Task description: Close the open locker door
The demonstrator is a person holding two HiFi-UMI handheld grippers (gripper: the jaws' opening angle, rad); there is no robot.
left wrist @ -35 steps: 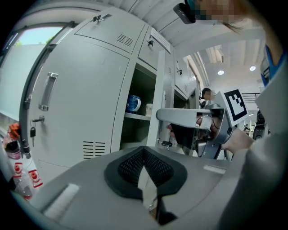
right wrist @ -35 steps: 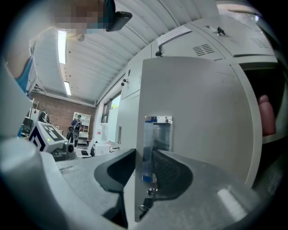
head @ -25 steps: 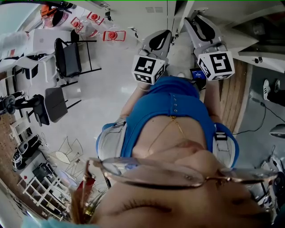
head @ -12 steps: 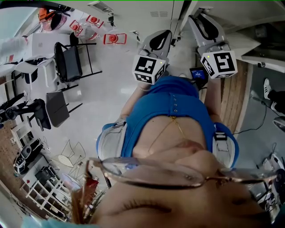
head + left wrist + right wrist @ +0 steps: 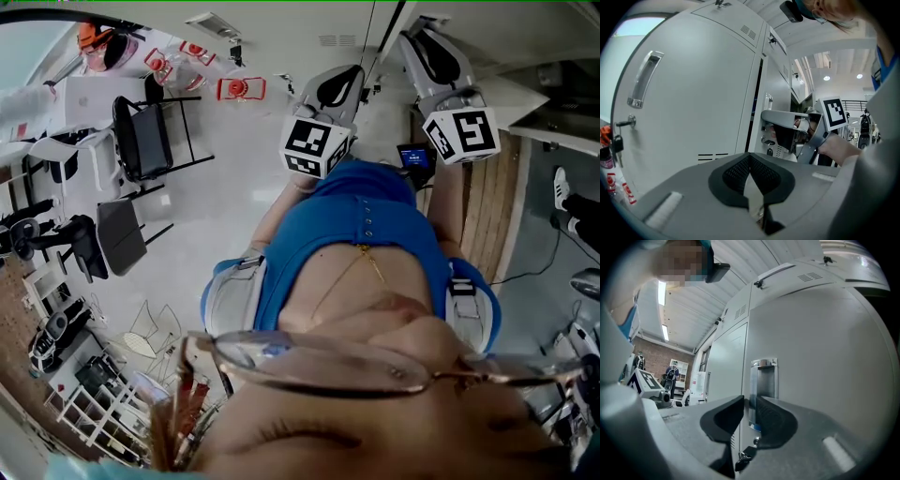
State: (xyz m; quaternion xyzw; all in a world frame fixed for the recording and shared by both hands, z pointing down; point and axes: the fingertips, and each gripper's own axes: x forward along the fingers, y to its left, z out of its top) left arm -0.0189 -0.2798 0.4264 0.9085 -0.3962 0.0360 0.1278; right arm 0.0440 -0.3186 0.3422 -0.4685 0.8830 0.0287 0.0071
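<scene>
The grey locker door [image 5: 820, 357] fills the right gripper view, with its chrome recessed handle [image 5: 762, 376] and a key [image 5: 746, 453] below it. My right gripper [image 5: 751, 401] is right at this handle. Its jaws are closing, and the handle's left edge shows in the narrow gap between them; I see no pad pressing on it. In the left gripper view my left gripper [image 5: 750, 157] is shut on nothing, in front of a closed locker door [image 5: 693, 103]. Beside it a dark gap [image 5: 754, 108] marks the open door. In the head view both grippers [image 5: 336, 82] [image 5: 427, 47] reach up towards the lockers.
A closed locker has a bar handle [image 5: 644, 79] and a key [image 5: 621, 124] in its lock. Black chairs [image 5: 141, 122] and a white table [image 5: 89, 94] stand on the pale floor at the left. A wooden panel [image 5: 483, 216] runs along the right.
The right gripper has edged slightly up and right towards the lockers. The left gripper has hardly moved.
</scene>
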